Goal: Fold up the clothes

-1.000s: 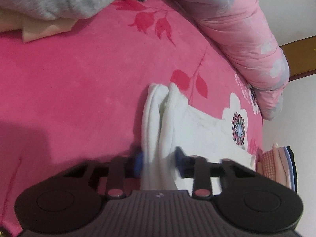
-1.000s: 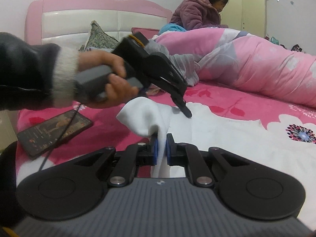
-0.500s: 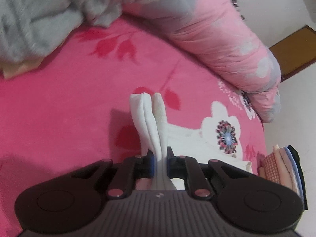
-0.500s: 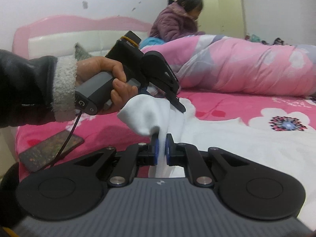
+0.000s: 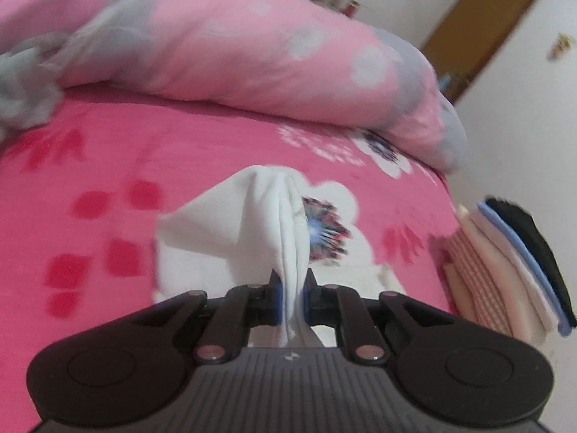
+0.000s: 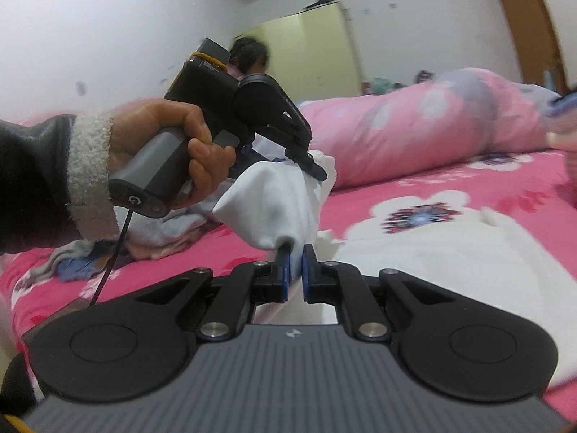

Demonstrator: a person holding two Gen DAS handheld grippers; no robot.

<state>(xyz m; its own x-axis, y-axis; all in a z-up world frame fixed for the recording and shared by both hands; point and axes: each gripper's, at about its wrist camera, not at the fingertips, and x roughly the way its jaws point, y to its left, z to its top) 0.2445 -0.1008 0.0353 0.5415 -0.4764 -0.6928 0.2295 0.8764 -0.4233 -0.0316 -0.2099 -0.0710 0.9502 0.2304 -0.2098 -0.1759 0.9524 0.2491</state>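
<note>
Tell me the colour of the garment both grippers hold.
White garment, clearest in the left wrist view.

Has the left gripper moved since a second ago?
Yes. In the right wrist view the left gripper, shut on the white cloth, has shifted toward the quilt.

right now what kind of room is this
Most likely a bedroom: a bed with a pink floral sheet, a rolled pink quilt along it, and a pale wardrobe against the far wall.
</note>
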